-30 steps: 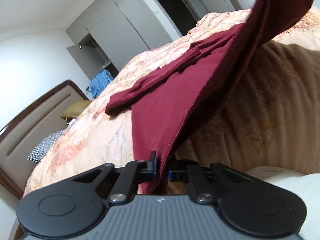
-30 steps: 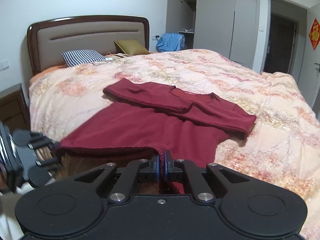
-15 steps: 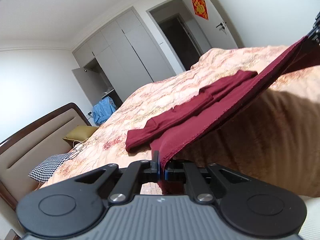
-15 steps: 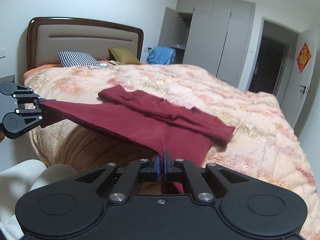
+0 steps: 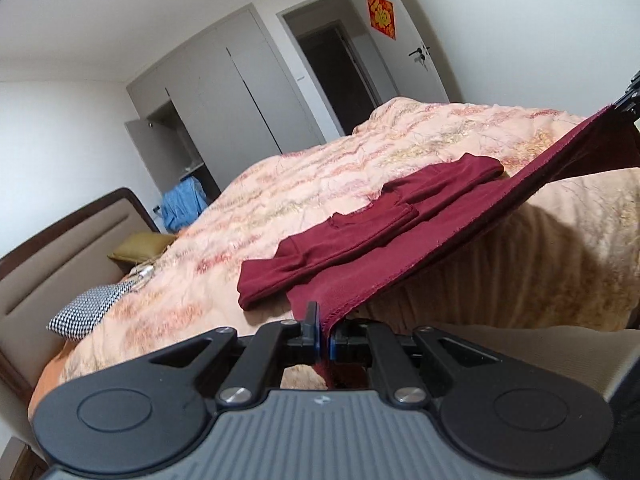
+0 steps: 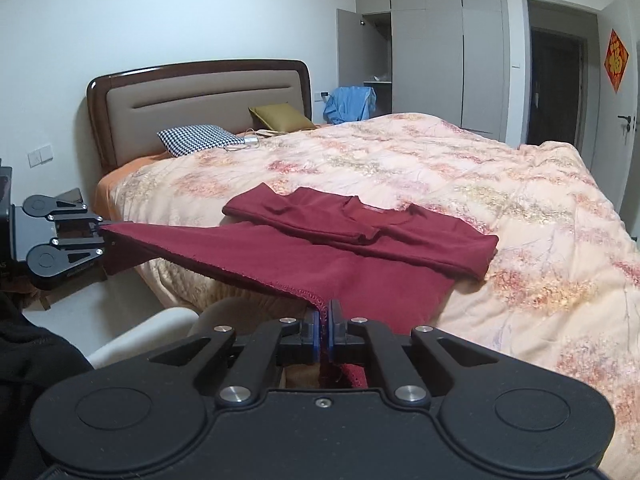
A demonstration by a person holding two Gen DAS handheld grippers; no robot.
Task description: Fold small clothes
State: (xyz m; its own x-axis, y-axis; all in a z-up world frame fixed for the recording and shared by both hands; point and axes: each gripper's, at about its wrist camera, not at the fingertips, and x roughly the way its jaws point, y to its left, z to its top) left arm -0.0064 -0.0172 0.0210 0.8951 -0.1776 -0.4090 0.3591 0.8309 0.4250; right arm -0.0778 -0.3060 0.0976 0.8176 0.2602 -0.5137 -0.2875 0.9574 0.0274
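Note:
A dark red long-sleeved shirt (image 6: 360,240) lies on the bed, its sleeves folded across the chest. Its bottom hem is lifted off the quilt and stretched taut between both grippers. My left gripper (image 5: 325,330) is shut on one hem corner, and the shirt (image 5: 380,224) runs away from it up to the right. My right gripper (image 6: 324,320) is shut on the other hem corner. In the right wrist view the left gripper (image 6: 102,236) shows at the far left, clamped on the hem. At the right edge of the left wrist view, part of the right gripper (image 5: 629,98) shows.
A floral peach quilt (image 6: 520,216) covers the bed. A checked pillow (image 6: 198,139) and an olive pillow (image 6: 280,116) lie by the headboard (image 6: 200,104). Blue cloth (image 6: 350,104) hangs by an open wardrobe (image 6: 424,40). Behind the bed is a dark doorway (image 6: 556,88).
Both grippers rose and pulled back from the bed with the hem, which went from sagging to a taut raised edge. More of the shirt's lower body is now off the quilt.

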